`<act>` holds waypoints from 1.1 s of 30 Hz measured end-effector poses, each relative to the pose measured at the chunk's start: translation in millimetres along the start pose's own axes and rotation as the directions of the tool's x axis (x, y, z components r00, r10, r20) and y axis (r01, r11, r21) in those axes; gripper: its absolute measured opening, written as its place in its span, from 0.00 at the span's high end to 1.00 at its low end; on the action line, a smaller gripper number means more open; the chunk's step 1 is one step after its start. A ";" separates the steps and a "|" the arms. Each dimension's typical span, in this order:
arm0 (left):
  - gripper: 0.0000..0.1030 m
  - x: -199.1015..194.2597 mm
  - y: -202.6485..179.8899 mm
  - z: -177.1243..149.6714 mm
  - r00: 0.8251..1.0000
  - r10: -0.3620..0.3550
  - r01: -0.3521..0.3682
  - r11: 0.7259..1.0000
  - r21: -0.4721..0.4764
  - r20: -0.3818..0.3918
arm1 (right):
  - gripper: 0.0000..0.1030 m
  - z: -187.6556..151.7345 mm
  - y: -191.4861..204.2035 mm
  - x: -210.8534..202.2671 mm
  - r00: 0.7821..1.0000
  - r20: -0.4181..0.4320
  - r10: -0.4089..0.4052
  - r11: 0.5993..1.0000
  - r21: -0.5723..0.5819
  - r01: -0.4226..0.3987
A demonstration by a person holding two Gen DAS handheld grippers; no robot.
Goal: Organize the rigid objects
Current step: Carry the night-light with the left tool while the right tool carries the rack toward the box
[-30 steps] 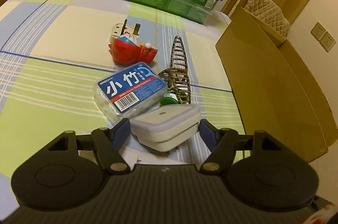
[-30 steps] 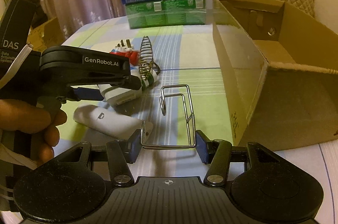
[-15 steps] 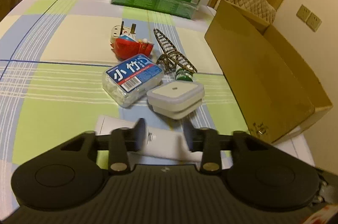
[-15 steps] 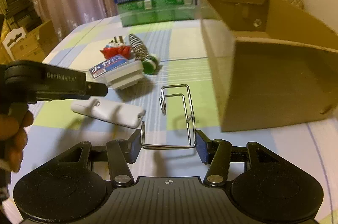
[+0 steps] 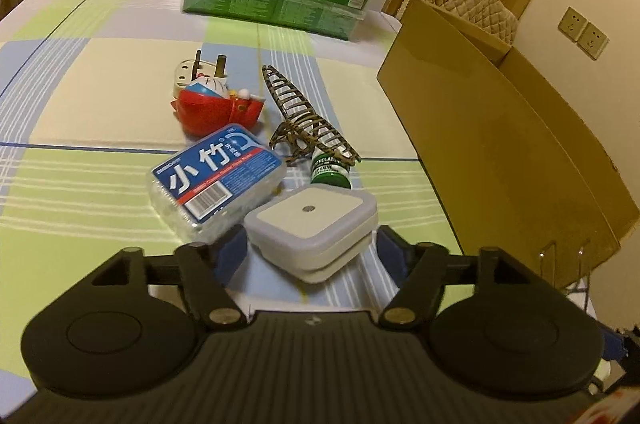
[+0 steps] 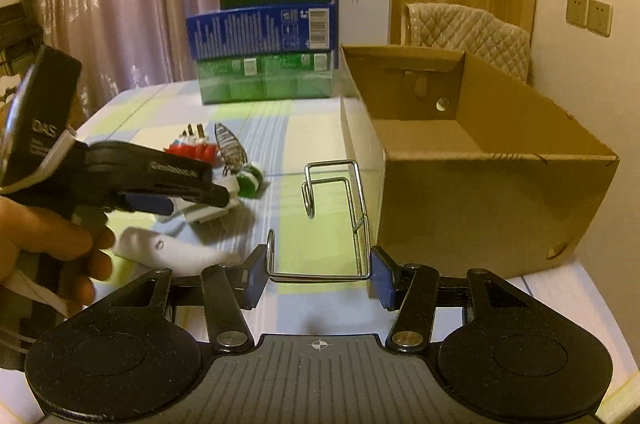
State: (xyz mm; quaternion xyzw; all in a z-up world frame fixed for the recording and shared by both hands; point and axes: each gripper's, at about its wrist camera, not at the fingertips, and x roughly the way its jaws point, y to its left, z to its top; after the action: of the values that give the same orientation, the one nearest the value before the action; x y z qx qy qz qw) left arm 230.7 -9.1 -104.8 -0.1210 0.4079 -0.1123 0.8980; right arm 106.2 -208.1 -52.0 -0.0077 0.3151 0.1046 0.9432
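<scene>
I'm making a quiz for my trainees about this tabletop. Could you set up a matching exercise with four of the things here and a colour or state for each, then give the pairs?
Things:
1. wire rack
2. cardboard box
3. square night light
4. toy

Descriptions:
A. red, lying beside a white plug
B. clamped between the right gripper fingers
C. white, between the open fingers of the left gripper
D. brown, open at the top

Pairs: 1-B, 2-D, 3-C, 4-A
</scene>
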 end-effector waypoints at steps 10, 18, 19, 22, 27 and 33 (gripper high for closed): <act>0.28 25.6 -9.6 7.2 0.996 0.088 -0.090 0.993 -0.074 -0.029 | 0.52 -4.0 -7.9 -1.1 1.000 -0.019 -0.008 1.000 0.019 0.008; 0.29 -9.3 -15.4 -4.1 0.998 0.060 -0.060 0.998 0.006 -0.011 | 0.52 -5.4 -11.1 -7.0 1.000 -0.026 0.003 1.000 0.021 -0.003; 0.29 -17.2 -15.2 -6.0 0.998 0.057 -0.057 0.998 0.008 -0.007 | 0.52 -5.0 -11.3 -8.8 1.000 -0.027 0.007 1.000 0.021 -0.007; 0.29 -43.6 -14.6 -12.4 0.998 0.059 -0.059 0.998 0.021 0.007 | 0.52 -3.5 -10.9 -14.9 1.000 -0.024 0.015 1.000 0.022 -0.015; 0.29 -88.1 -17.3 -19.1 0.997 0.063 -0.064 0.998 0.022 0.044 | 0.52 2.5 -11.8 -30.5 1.000 -0.006 0.027 0.999 0.025 -0.027; 0.29 -131.8 -37.4 -22.5 0.994 0.055 -0.060 0.997 0.053 0.093 | 0.52 17.5 -17.1 -53.0 0.999 0.041 0.030 0.999 0.025 -0.031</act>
State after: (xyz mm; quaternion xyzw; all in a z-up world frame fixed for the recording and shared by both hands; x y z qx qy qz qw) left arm 125.2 -7.6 -14.7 -0.0891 0.3664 -0.0920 0.9216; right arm 78.6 -233.6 -7.3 0.0115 0.2974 0.1150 0.9477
